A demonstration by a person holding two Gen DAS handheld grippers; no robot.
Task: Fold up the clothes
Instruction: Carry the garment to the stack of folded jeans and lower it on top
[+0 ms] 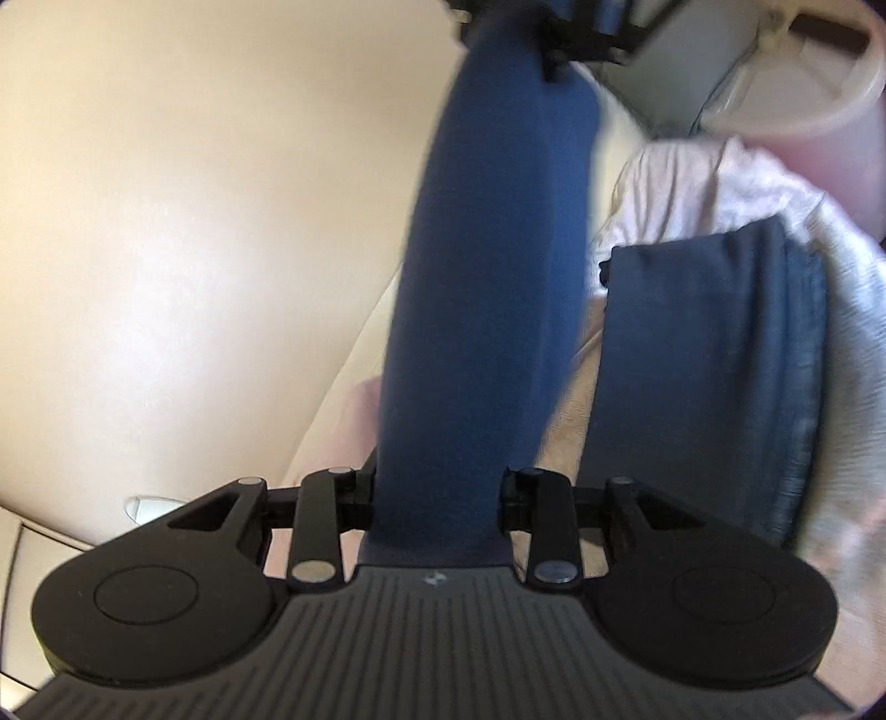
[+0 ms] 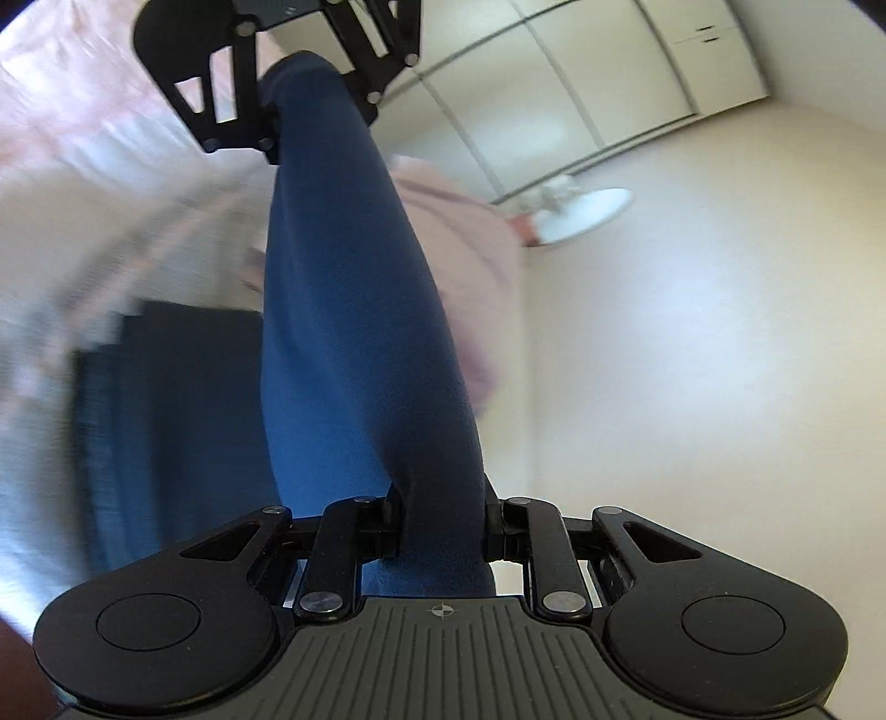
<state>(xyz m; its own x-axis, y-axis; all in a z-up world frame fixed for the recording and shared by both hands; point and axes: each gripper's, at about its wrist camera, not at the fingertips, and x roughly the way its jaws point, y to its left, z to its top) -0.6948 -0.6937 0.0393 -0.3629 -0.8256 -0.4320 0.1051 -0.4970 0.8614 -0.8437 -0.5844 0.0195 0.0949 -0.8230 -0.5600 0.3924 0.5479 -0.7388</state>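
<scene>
A blue garment (image 1: 487,277) hangs taut between both grippers, rolled into a narrow band. My left gripper (image 1: 437,498) is shut on one end of it. The other end runs up to my right gripper (image 1: 559,33) at the top of the left wrist view. In the right wrist view my right gripper (image 2: 443,515) is shut on the blue garment (image 2: 354,304), and the left gripper (image 2: 277,99) clamps the far end at upper left. A folded dark blue garment (image 1: 703,360) lies below, also visible as a blurred dark blue garment (image 2: 177,410).
White and pink bedding (image 1: 747,183) lies under the folded garment. A pink cloth (image 2: 470,238) sits behind the blue band. A round white lamp (image 2: 587,213) and white cupboard doors (image 2: 581,83) show against cream walls (image 1: 194,221).
</scene>
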